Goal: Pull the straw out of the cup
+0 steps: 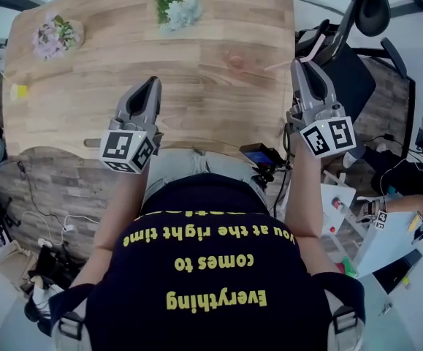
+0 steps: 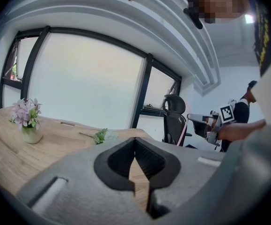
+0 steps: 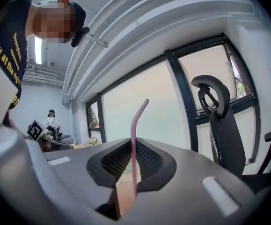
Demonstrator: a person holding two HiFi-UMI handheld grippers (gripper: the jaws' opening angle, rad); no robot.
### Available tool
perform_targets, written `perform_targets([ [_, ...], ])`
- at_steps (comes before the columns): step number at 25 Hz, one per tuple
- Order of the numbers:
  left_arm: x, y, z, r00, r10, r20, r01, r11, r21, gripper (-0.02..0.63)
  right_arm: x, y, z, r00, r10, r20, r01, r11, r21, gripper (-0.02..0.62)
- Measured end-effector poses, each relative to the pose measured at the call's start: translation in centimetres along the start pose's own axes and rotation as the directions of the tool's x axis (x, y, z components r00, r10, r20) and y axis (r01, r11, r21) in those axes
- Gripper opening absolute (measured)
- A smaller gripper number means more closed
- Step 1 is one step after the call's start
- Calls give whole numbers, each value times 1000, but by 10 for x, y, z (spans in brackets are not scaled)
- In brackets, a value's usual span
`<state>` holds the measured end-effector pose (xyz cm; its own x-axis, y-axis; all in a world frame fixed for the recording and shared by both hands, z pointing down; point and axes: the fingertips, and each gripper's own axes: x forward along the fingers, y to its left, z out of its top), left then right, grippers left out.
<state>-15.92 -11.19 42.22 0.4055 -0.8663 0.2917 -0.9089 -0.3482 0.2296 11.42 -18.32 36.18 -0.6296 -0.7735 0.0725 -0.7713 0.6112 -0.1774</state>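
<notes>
My right gripper [image 1: 300, 66] hangs over the right edge of the wooden table [image 1: 196, 79], shut on a pink bendy straw [image 1: 315, 47]. In the right gripper view the straw [image 3: 140, 109] stands upright between the black pads, its bent tip leaning right above my right gripper [image 3: 131, 143]. My left gripper [image 1: 153, 85] is over the table's near edge, left of centre. In the left gripper view my left gripper [image 2: 135, 140] has its tips together and nothing between them. No cup shows in any view.
A small vase of purple flowers [image 1: 50, 39] stands at the table's far left, and a green-and-white sprig [image 1: 176, 7] lies at the far middle. A black office chair [image 1: 343, 57] is just right of the table. Cables and boxes lie on the floor.
</notes>
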Motion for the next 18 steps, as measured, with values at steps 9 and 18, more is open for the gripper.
perform_targets([
  [9,16,-10,-4,998,-53,-29,53,999,6,2,-16,-15,-15,998,-54,-38,56,998,36,37],
  [18,27,-12,-9,995,-84,-55,84,996,4,2,-18,-25,-42,992,-59,-109,72,990,120,37],
])
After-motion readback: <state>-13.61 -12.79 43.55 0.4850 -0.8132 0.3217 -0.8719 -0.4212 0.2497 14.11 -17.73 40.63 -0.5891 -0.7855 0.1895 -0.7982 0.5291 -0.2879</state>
